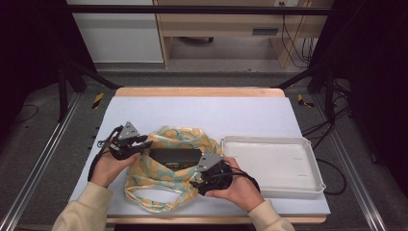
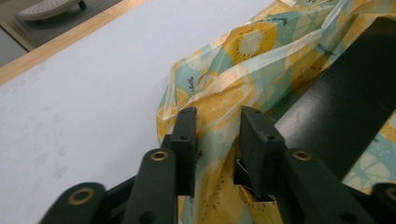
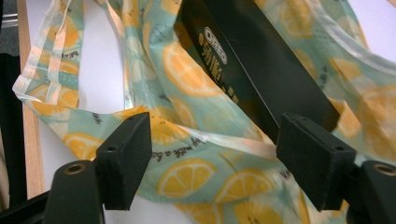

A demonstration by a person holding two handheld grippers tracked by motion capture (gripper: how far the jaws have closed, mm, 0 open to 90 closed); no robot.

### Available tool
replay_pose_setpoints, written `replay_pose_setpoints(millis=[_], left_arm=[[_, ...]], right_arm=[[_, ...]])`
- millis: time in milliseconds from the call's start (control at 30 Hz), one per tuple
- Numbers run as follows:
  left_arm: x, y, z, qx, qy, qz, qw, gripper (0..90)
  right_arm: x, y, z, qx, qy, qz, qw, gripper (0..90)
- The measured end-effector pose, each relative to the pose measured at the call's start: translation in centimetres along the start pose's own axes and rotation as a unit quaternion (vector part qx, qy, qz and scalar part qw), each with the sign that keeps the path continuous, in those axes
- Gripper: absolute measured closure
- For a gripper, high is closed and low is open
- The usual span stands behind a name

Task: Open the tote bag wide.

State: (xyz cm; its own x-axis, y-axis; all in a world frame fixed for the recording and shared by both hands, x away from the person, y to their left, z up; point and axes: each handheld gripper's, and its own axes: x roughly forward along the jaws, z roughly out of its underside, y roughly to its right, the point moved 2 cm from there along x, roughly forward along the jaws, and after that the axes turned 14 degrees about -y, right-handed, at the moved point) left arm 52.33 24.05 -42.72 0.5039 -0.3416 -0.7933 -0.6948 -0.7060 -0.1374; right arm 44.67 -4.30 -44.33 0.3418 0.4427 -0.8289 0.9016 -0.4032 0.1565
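A lemon-print plastic bag (image 1: 166, 175) lies on the white mat with a black Oreo box (image 1: 174, 156) inside its mouth. My left gripper (image 1: 144, 143) is at the bag's left rim. In the left gripper view (image 2: 218, 126) its jaws stand narrowly apart with a fold of the bag (image 2: 233, 88) between them, beside the black box (image 2: 345, 121). My right gripper (image 1: 197, 179) is at the bag's near right side. In the right gripper view (image 3: 212, 140) it is wide open over the bag (image 3: 196, 172), facing the box's end (image 3: 261, 60).
A shallow white tray (image 1: 269, 163) sits right of the bag, close to the right hand. The mat (image 1: 202, 113) stretches bare behind the bag. The table's wooden edge (image 1: 197, 91) lies beyond, and the bag's handles (image 1: 149, 199) trail toward the front edge.
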Motion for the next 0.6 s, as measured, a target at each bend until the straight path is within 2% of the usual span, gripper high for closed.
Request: replay_pose_setpoints(millis=[167,367,400,500,600], left_arm=[[0.0,0.0,-0.1,0.000,0.003,0.002,1.0000,78.4],[-0.1,0.1,-0.2,0.004,0.003,0.003,1.0000,83.4],[-0.1,0.1,-0.2,0.004,0.003,0.004,1.0000,84.8],[-0.2,0.1,-0.3,0.004,0.005,0.005,1.0000,86.1],[-0.3,0.0,-0.3,0.006,0.005,0.004,1.0000,87.2]], right_arm=[[0.6,-0.2,-1.1,-0.021,0.001,-0.001,0.9998,32.5],[1.3,-0.5,-2.0,-0.037,-0.002,-0.005,0.9993,40.8],[1.7,-0.7,-2.2,-0.048,-0.006,-0.007,0.9988,45.1],[2.1,-0.8,-2.4,-0.053,-0.009,-0.008,0.9985,48.5],[2.6,-0.8,-2.4,-0.055,-0.018,-0.009,0.9983,61.0]])
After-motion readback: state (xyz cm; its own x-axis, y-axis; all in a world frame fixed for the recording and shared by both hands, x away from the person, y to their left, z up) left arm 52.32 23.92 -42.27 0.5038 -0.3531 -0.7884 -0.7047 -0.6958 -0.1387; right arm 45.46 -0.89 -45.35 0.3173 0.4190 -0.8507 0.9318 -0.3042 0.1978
